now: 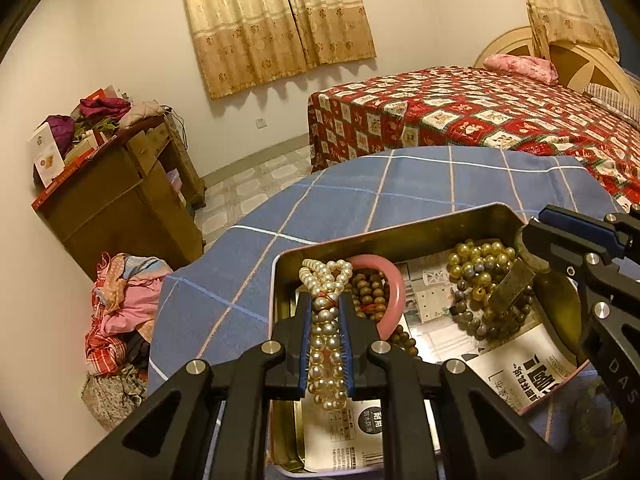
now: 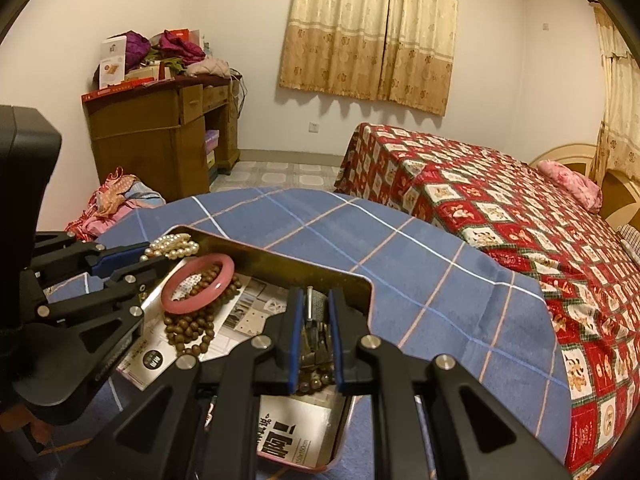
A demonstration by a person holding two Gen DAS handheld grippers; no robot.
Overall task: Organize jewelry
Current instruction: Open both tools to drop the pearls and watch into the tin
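Left gripper (image 1: 326, 300) clamps a glossy white pearl-bead strand (image 1: 325, 344) between its ribbed blue pads, over the near-left corner of a shallow rectangular brass-toned metal tin (image 1: 400, 229). Right gripper (image 2: 314, 304) is closed on a flat metal-mesh watch band (image 2: 316, 308) above mottled olive stone beads (image 1: 480, 280). Ahead of the left jaws lie a smooth pink bangle (image 1: 394, 292) and matte brown wooden beads (image 1: 370, 296) on printed paper; its writing is unreadable. "DAS" marks the right gripper's body.
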